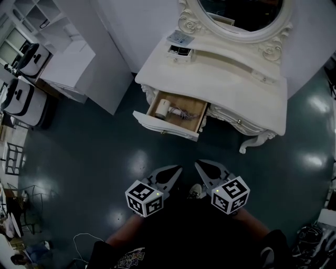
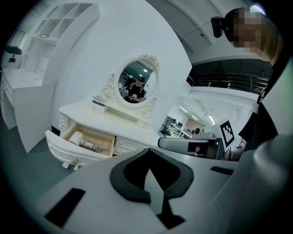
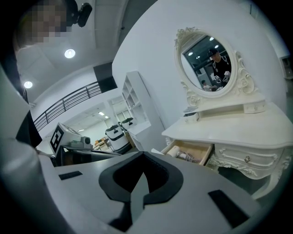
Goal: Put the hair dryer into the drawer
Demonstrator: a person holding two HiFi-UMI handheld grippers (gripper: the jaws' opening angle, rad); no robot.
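Items counted were: one hair dryer (image 1: 164, 107), one open drawer (image 1: 165, 127), one oval mirror (image 1: 241, 13), one white surface (image 1: 226, 84), and two grippers, namely the left gripper (image 1: 176, 169) and the right gripper (image 1: 201, 166).

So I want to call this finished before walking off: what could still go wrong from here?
The white-fronted wooden drawer of the white dressing table stands pulled out over the floor, so someone passing might knock it. The cream hair dryer lies inside with its cord bunched beside it; pushing the drawer shut could pinch a stray loop.
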